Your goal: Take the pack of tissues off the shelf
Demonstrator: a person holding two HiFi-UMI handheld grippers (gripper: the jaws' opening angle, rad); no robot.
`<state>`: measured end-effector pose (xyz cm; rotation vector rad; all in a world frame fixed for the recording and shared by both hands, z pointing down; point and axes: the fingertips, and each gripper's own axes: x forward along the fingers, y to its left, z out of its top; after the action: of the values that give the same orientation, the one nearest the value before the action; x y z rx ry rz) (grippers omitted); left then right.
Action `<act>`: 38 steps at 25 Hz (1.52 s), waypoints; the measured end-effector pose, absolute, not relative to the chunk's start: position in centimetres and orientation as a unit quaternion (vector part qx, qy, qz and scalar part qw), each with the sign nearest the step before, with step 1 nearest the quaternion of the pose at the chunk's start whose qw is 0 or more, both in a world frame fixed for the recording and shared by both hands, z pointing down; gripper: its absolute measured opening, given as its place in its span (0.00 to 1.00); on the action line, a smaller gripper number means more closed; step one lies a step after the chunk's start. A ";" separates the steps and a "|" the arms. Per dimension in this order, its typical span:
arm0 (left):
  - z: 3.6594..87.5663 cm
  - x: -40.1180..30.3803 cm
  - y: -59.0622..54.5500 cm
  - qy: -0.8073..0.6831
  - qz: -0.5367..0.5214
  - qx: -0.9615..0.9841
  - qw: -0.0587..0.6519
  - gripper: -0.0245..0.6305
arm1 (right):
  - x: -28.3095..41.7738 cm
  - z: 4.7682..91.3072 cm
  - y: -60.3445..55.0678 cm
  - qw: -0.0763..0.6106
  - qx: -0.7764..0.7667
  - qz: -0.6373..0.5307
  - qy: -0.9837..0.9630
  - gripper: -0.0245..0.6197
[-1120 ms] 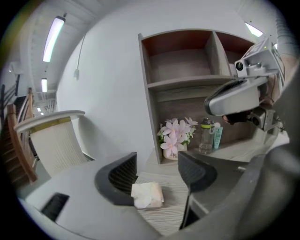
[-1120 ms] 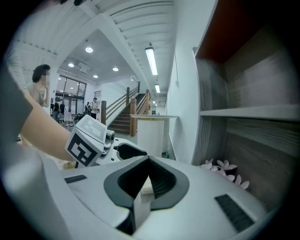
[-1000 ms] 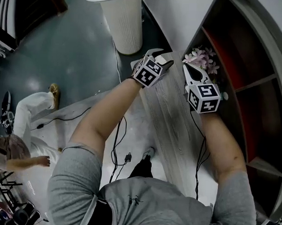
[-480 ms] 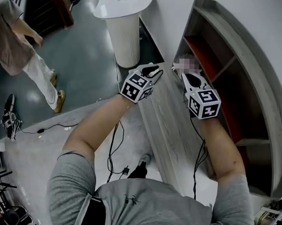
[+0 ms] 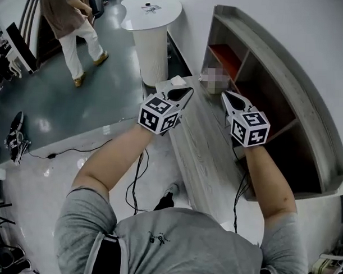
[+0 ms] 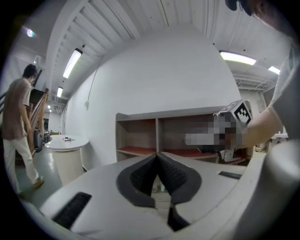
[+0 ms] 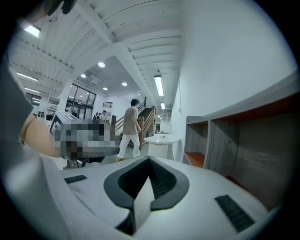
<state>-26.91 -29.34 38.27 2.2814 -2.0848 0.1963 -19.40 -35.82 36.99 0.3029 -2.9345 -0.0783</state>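
Well, head view: both grippers are up over the grey wood-grain top (image 5: 199,146). The left gripper (image 5: 183,90) is by its left edge, the right gripper (image 5: 226,96) nearer the shelf (image 5: 264,69). No tissue pack shows in the compartments visible, red-floored ones incl., so I can't place it. Only print is the b/w square markers on the cubes; no brand or words legible.

Left gripper view: the jaws have just been closing & meet at the tips, nothing between them. Shelf ahead, pack not seen.

Right gripper view: jaws together too, nothing I can name in them. Shelf at right, no pack.

Judgement: pack prob. light, soft and squashy, w/ slippery film wrap. Best pinched gently across its narrow middle, so it neither crushes nor slides.
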 end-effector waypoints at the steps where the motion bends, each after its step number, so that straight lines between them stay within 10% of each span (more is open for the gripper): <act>1: 37.7 -25.4 -28.4 -0.673 0.061 0.737 0.021 0.05 | -18.0 36.7 -35.0 0.094 0.099 -0.026 -0.990 0.05; 20: 38.6 -1.0 -10.3 -0.687 -0.009 0.724 0.065 0.05 | 6.6 38.4 -20.2 0.088 0.023 -0.005 -0.996 0.05; 38: 41.8 3.4 -1.1 -0.680 -0.007 0.730 0.074 0.05 | 9.2 40.5 -12.2 0.077 -0.023 0.025 -0.996 0.05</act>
<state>3.36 -1.11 41.81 2.1896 -2.0406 -0.0221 9.18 -12.16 40.54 -0.0698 -2.9856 0.0751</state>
